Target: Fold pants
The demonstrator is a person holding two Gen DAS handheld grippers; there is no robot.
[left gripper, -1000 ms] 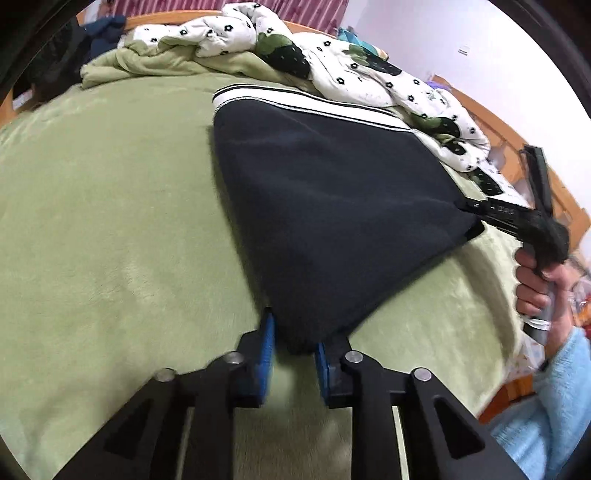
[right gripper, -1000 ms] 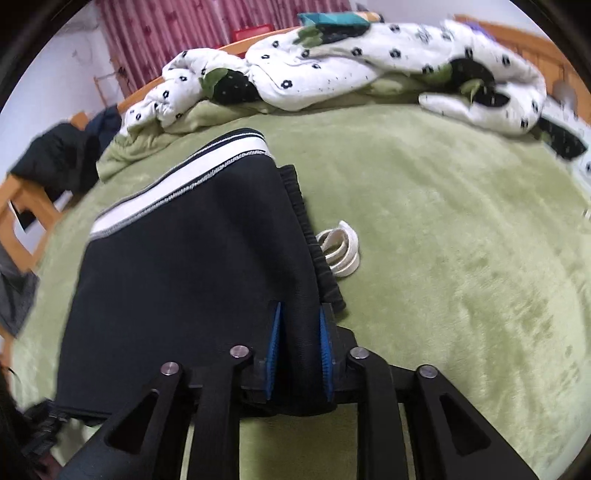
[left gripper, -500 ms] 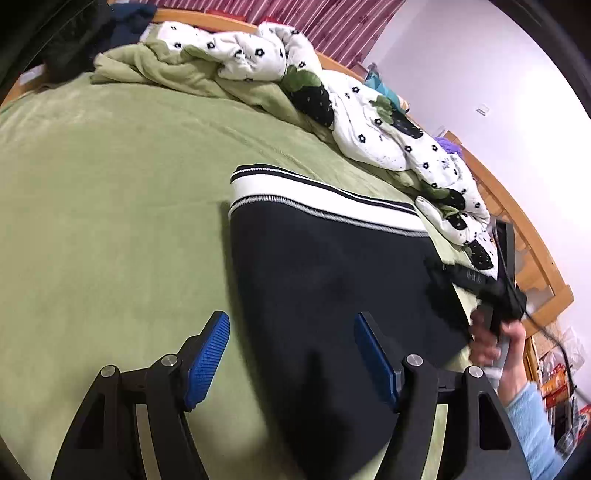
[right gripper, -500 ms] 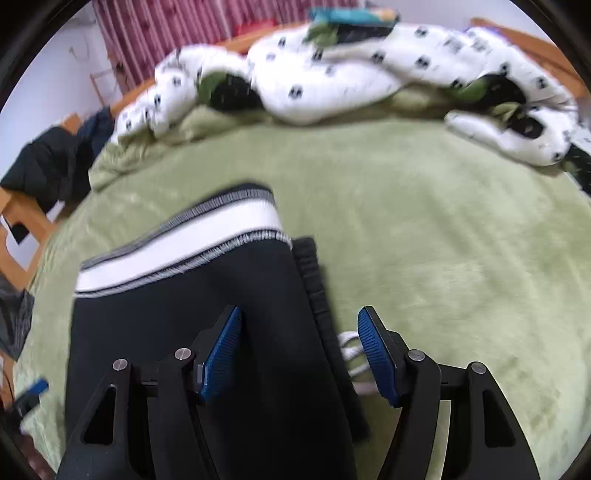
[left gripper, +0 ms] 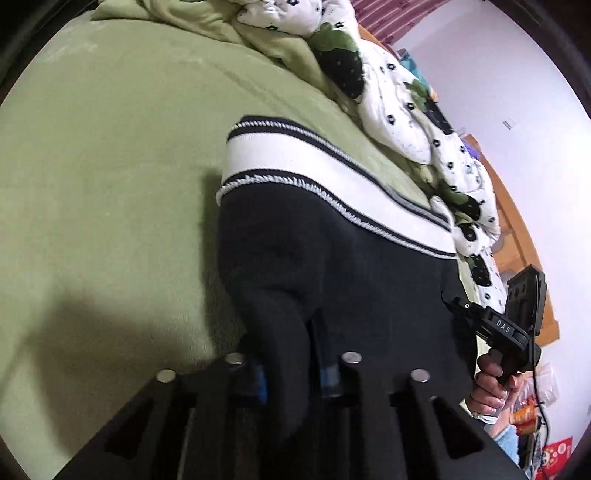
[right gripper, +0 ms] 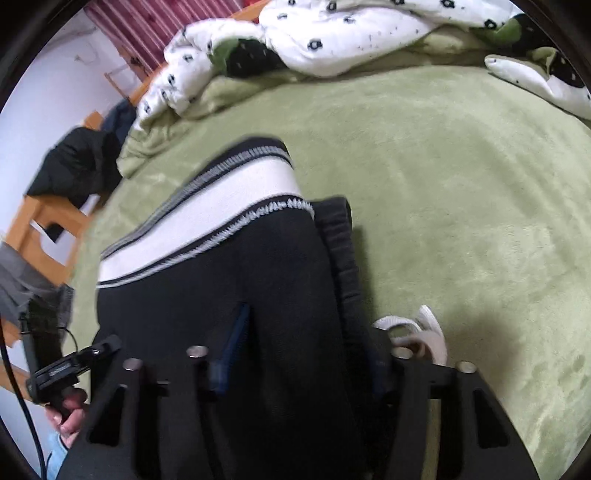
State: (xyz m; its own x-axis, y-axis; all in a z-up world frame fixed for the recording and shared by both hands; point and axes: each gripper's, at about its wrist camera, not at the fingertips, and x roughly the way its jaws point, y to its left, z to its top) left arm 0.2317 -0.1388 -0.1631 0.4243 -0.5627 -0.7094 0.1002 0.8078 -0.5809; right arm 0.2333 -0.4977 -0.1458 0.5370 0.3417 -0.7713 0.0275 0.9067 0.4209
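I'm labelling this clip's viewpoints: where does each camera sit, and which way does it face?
Left wrist: on the left claw, looking along its fingers across the black pants toward the quilt; the right hand shows at right.
Right wrist: on the right claw, facing the pants' white band and green blanket; the left hand shows at lower left.
Shared: pants, blanket, quilt.

You are working in a home bedroom. A plush green fleece blanket covers a wide bed, and a rumpled white quilt with black flower print is heaped along its far side. You can see an orange wooden bed frame, maroon striped curtains and plain white walls around it.
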